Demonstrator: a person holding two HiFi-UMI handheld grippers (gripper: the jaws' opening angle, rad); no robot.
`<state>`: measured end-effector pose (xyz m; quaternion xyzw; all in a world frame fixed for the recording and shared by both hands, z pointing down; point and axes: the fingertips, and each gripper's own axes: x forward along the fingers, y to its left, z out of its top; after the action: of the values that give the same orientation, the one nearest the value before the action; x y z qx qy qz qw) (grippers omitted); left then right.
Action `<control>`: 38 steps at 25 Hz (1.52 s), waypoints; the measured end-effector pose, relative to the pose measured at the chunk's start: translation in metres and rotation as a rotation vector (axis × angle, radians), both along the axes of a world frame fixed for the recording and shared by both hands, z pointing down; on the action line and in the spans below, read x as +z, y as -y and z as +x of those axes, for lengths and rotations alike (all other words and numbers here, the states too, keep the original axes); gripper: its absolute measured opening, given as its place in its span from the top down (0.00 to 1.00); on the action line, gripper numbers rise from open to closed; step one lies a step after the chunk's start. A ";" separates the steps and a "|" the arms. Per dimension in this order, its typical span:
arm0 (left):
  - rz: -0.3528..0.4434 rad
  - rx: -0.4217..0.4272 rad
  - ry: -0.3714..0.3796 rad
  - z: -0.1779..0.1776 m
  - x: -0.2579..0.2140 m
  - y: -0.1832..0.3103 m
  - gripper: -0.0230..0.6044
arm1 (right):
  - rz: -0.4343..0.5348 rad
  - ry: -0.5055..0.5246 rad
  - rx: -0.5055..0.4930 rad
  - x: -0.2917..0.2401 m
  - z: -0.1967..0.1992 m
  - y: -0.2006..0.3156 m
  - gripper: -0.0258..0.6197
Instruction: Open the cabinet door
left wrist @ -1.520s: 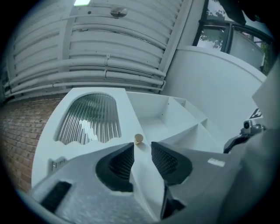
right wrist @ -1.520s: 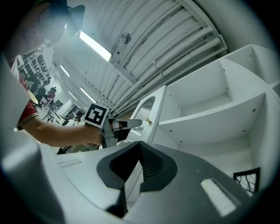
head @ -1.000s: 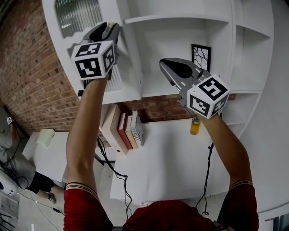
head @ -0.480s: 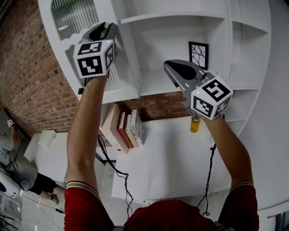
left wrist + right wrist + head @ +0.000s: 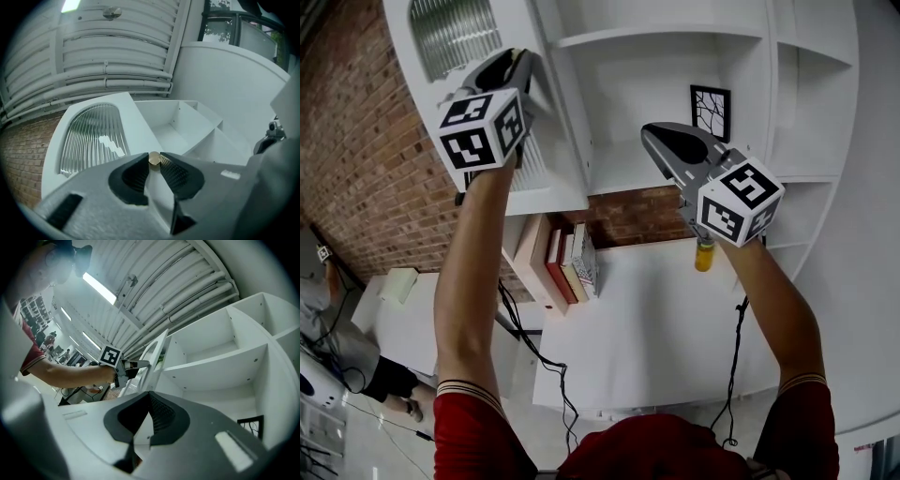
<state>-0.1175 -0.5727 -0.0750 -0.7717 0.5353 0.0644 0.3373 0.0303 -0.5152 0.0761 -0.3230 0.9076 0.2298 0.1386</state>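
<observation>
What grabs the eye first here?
The left gripper, raised at the upper left, with its jaws just closing on the small brass knob of the white cabinet door with its ribbed glass pane. Next, the right gripper, jaws shut and empty, before the open white shelves.

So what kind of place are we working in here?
Likely a mock study set up in a larger hall: a white shelf unit holding a framed picture, books below it, a brick wall, exposed ceiling pipes overhead.
</observation>
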 end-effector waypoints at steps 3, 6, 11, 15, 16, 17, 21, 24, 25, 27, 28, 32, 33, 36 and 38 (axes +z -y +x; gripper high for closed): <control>0.001 0.030 -0.007 -0.004 0.000 -0.017 0.84 | -0.002 0.001 -0.017 0.000 -0.008 -0.004 0.94; 0.009 0.053 -0.003 -0.009 0.002 -0.036 0.84 | -0.003 0.004 -0.036 0.003 -0.017 -0.009 0.94; 0.009 0.109 -0.017 -0.024 -0.001 -0.071 0.84 | -0.005 0.004 -0.062 -0.001 -0.033 -0.019 0.94; 0.007 0.184 -0.080 -0.041 -0.004 -0.099 0.84 | -0.007 -0.004 -0.082 -0.002 -0.048 -0.027 0.94; 0.009 0.202 -0.098 -0.046 -0.004 -0.107 0.84 | -0.008 -0.006 -0.087 0.000 -0.051 -0.028 0.94; 0.012 0.218 -0.114 -0.051 -0.003 -0.114 0.84 | -0.010 -0.009 -0.093 0.001 -0.055 -0.030 0.94; 0.032 0.255 -0.160 -0.073 -0.003 -0.142 0.83 | -0.018 -0.014 -0.112 0.007 -0.069 -0.035 0.94; 0.051 0.260 -0.183 -0.092 -0.006 -0.160 0.83 | -0.023 -0.013 -0.123 0.005 -0.080 -0.038 0.94; 0.057 0.258 -0.189 -0.098 -0.006 -0.165 0.82 | -0.023 -0.012 -0.128 0.004 -0.084 -0.040 0.94; 0.068 0.249 -0.197 -0.112 -0.006 -0.177 0.82 | -0.019 -0.008 -0.143 0.003 -0.093 -0.045 0.94; 0.072 0.244 -0.200 -0.118 -0.005 -0.182 0.82 | -0.016 -0.006 -0.152 0.003 -0.099 -0.048 0.94; 0.077 0.229 -0.203 -0.144 -0.004 -0.200 0.81 | 0.001 -0.007 -0.177 0.001 -0.119 -0.062 0.94; 0.079 0.226 -0.204 -0.151 -0.006 -0.206 0.81 | 0.007 -0.008 -0.181 -0.001 -0.123 -0.069 0.94; 0.099 0.207 -0.210 -0.173 -0.018 -0.237 0.82 | 0.026 -0.016 -0.190 -0.015 -0.138 -0.097 0.94; 0.112 0.190 -0.220 -0.191 -0.024 -0.253 0.84 | 0.031 -0.023 -0.189 -0.020 -0.148 -0.111 0.94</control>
<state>-0.3084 -0.3192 -0.0989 -0.7871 0.4893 0.2097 0.3115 -0.1173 -0.4047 0.0558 -0.2310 0.9319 0.2332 0.1542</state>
